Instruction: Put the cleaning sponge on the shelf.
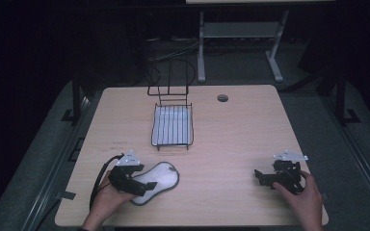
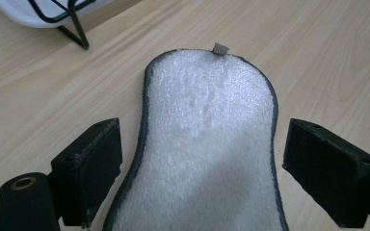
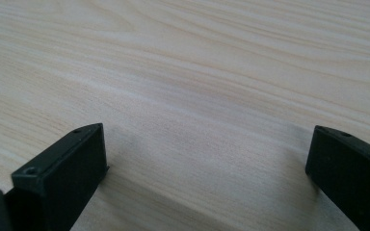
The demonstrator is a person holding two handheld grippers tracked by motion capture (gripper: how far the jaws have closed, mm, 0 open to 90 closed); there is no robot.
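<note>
A white fluffy pad with a dark grey edge (image 1: pixel 158 179) lies flat on the wooden table near its front left. In the left gripper view the white pad (image 2: pixel 207 139) runs between the jaws, with a small grey tag (image 2: pixel 220 48) at its far end. My left gripper (image 1: pixel 134 185) is open, its jaws standing on either side of the pad's near end without pressing it. My right gripper (image 1: pixel 261 178) is open near the front right, low over bare wood, nothing between its jaws (image 3: pixel 207 178).
A black wire rack with a white tray (image 1: pixel 172 125) stands at the middle back of the table (image 1: pixel 241 139); its corner shows in the left gripper view as a wire rack (image 2: pixel 58 14). A round cable hole (image 1: pixel 222 98) sits at the back right.
</note>
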